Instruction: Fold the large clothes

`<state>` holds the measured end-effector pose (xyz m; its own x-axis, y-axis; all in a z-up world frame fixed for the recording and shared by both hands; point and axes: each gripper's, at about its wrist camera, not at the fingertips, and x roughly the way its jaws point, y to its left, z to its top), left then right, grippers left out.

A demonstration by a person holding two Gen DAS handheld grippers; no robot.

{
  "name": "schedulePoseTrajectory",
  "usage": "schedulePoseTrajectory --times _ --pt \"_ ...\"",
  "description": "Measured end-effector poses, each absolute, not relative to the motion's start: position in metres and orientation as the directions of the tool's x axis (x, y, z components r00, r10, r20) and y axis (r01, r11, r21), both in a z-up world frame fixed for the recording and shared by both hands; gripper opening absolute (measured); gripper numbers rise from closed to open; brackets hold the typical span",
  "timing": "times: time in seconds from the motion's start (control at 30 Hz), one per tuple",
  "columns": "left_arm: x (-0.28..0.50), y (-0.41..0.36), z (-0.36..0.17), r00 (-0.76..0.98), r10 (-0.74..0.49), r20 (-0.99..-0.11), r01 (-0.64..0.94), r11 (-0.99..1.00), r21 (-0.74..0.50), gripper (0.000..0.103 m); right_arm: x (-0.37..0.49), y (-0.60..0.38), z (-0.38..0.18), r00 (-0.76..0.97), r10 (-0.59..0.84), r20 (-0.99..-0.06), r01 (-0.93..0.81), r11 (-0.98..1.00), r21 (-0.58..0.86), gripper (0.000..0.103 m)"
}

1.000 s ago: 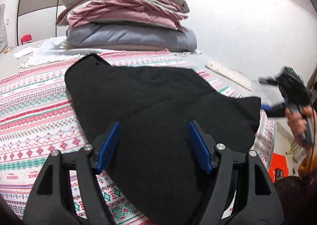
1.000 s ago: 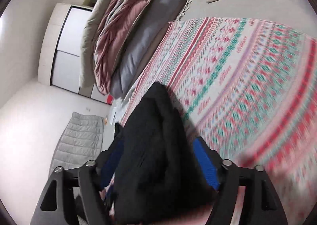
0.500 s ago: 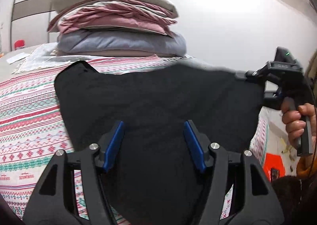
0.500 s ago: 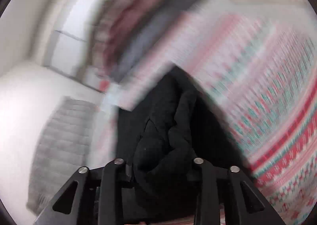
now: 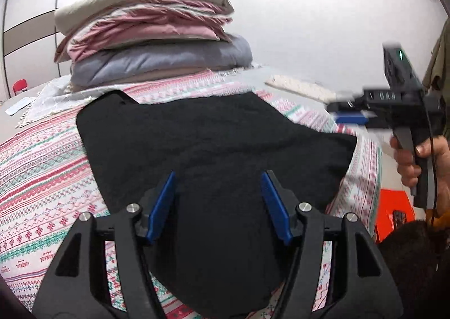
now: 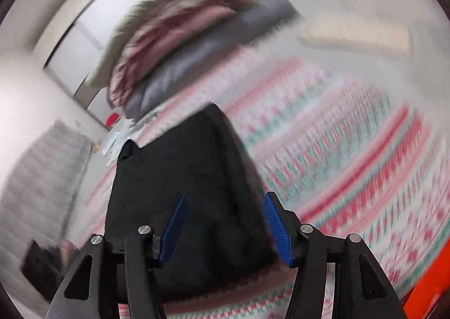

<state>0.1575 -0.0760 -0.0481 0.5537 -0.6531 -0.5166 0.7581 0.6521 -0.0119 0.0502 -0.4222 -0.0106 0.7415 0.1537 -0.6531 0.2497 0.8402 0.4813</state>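
A large black garment (image 5: 213,150) lies flat on the patterned bedspread (image 5: 42,172). My left gripper (image 5: 218,192) is open, its blue pads spread wide just above the garment's near part, holding nothing. My right gripper (image 6: 225,217) is open above the garment's right edge (image 6: 191,167), with no cloth between its pads. In the left wrist view the right gripper (image 5: 348,113) hovers to the right of the garment's right corner, held by a hand. The right wrist view is motion-blurred.
A stack of folded quilts (image 5: 146,40) in beige, pink and grey sits at the far end of the bed, also in the right wrist view (image 6: 182,35). A white wall (image 5: 323,23) stands behind. An orange object (image 5: 393,212) is past the bed's right edge.
The right gripper had lifted the garment's right corner, then let it go and opened; the corner now lies flat on the bed. The left gripper stayed open and shifted slightly closer.
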Motion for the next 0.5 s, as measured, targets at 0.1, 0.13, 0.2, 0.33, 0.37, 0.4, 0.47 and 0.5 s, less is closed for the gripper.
schedulePoseTrajectory --times 0.1,0.13,0.2,0.33,0.37,0.4,0.47,0.5 --pt "0.152 -0.086 -0.071 0.571 -0.608 -0.552 0.751 0.658 0.052 0.064 0.080 -0.380 -0.020 0.723 0.173 -0.668 0.141 0.910 0.389 0.064" --pt "0.150 -0.088 -0.077 0.577 -0.591 -0.564 0.749 0.658 0.076 0.064 0.089 -0.374 -0.032 0.695 0.152 -0.703 0.139 0.931 0.338 0.064" --pt "0.141 -0.089 -0.082 0.586 -0.575 -0.570 0.750 0.651 0.114 0.064 0.098 -0.371 -0.058 0.616 0.062 -0.785 0.168 0.964 0.207 0.070" --pt "0.130 -0.083 -0.068 0.582 -0.569 -0.581 0.751 0.651 0.115 0.065 0.092 -0.407 -0.080 0.598 0.267 -0.756 0.211 0.858 0.469 0.074" --pt "0.129 -0.077 -0.060 0.574 -0.577 -0.582 0.753 0.651 0.097 0.067 0.092 -0.412 -0.079 0.603 0.282 -0.747 0.203 0.851 0.485 0.075" --pt "0.130 -0.072 -0.055 0.568 -0.580 -0.583 0.751 0.655 0.080 0.070 0.092 -0.413 -0.077 0.602 0.294 -0.742 0.196 0.847 0.494 0.075" --pt "0.136 -0.059 -0.045 0.556 -0.594 -0.582 0.739 0.673 0.019 0.083 0.094 -0.417 -0.072 0.597 0.334 -0.730 0.180 0.830 0.528 0.077" --pt "0.143 -0.050 -0.039 0.548 -0.608 -0.574 0.726 0.687 -0.035 0.085 0.097 -0.423 -0.069 0.600 0.372 -0.709 0.165 0.809 0.564 0.080"
